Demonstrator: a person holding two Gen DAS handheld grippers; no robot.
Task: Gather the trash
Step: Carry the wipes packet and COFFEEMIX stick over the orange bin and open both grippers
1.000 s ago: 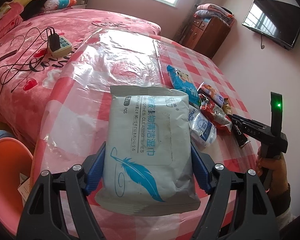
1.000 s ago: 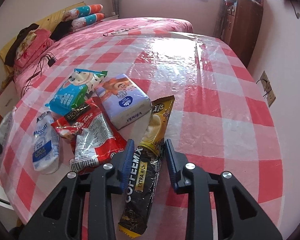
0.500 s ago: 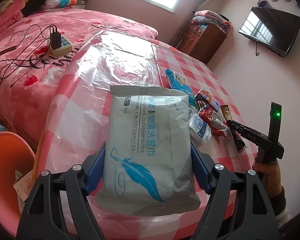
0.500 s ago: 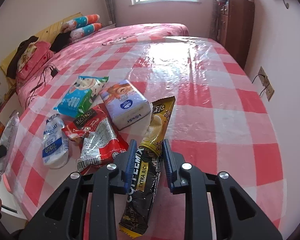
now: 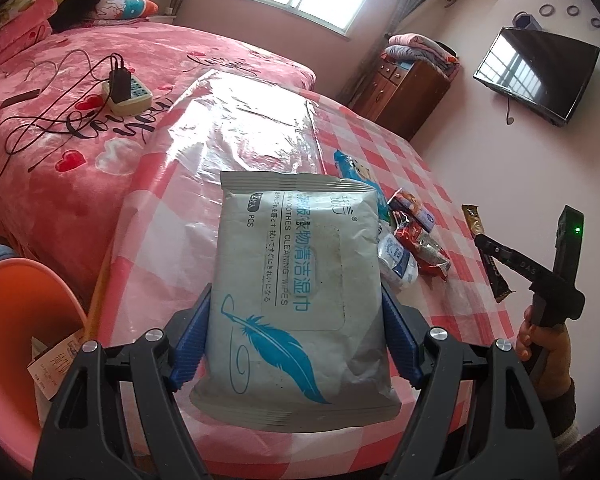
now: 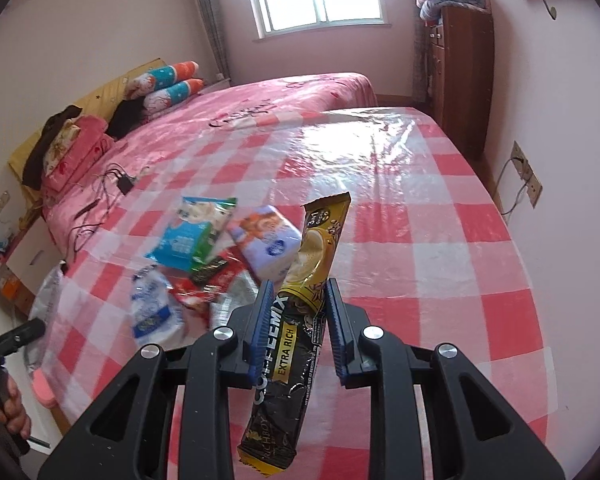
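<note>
My left gripper (image 5: 296,320) is shut on a grey wet-wipes pack (image 5: 296,288) with a blue feather print, held above the near edge of the checked table (image 5: 188,216). My right gripper (image 6: 298,300) is shut on a black-and-gold coffee-mix sachet (image 6: 300,320), lifted off the table and tilted. In the left wrist view that sachet (image 5: 486,252) hangs from the right gripper (image 5: 496,248) at the right. Several wrappers remain on the table: a blue-green packet (image 6: 192,232), a tissue pack (image 6: 266,246), a red wrapper (image 6: 208,292) and a white-blue pouch (image 6: 152,308).
An orange bin (image 5: 24,320) with paper scraps stands below the table's left edge. A pink bed (image 5: 60,92) with a power strip (image 5: 128,92) and cables lies beyond. A wooden cabinet (image 6: 460,68) and a wall socket (image 6: 526,172) are on the right.
The right gripper closed on the coffee-mix sachet and lifted it off the table. The left gripper drifted slightly toward the orange bin with the wipes pack still held.
</note>
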